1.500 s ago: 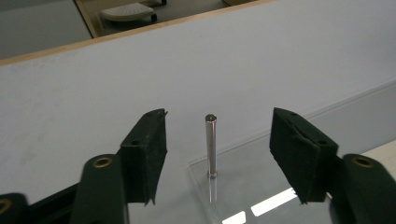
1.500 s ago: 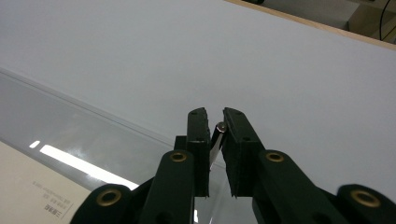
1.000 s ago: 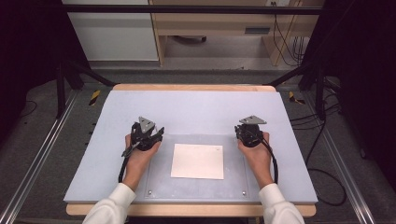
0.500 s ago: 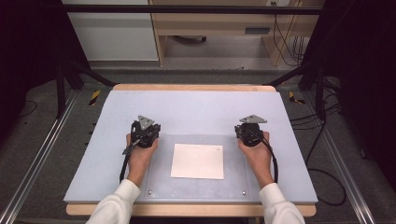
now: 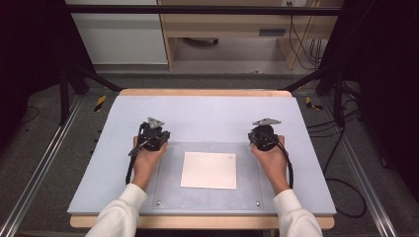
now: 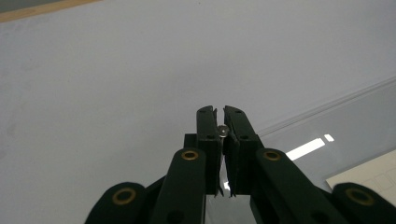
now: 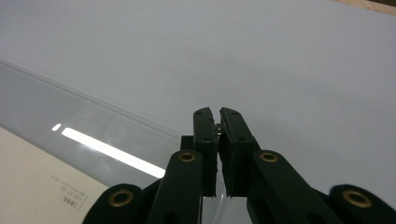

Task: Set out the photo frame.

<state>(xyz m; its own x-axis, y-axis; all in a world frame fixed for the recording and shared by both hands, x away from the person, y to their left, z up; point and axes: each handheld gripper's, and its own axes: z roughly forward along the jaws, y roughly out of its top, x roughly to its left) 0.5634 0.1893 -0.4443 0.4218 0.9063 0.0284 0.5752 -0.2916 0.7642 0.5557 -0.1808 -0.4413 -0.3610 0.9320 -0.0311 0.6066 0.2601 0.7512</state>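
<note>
A person's two hands rest on a pale blue-grey table top [image 5: 207, 111], each holding a black gripper. My left gripper [image 5: 154, 129] sits just off the left edge of a clear acrylic sheet [image 5: 170, 192]; in its own view its jaws are shut [image 6: 220, 112] with nothing between them. My right gripper [image 5: 264, 129] sits at the sheet's far right corner, jaws shut [image 7: 217, 113] and empty. A white sheet of paper [image 5: 209, 170] lies under the clear sheet between the hands; its corner shows in the left gripper view [image 6: 373, 175] and a printed corner in the right gripper view [image 7: 32, 186].
The table has a wooden edge [image 5: 205, 92] at the far side. Black frame posts [image 5: 64, 94] and floor cables [image 5: 341, 133] flank it. A wooden desk [image 5: 232, 24] stands behind.
Both hands have drawn slightly back toward the person. The left gripper has turned more upright. The jaws stay shut.
</note>
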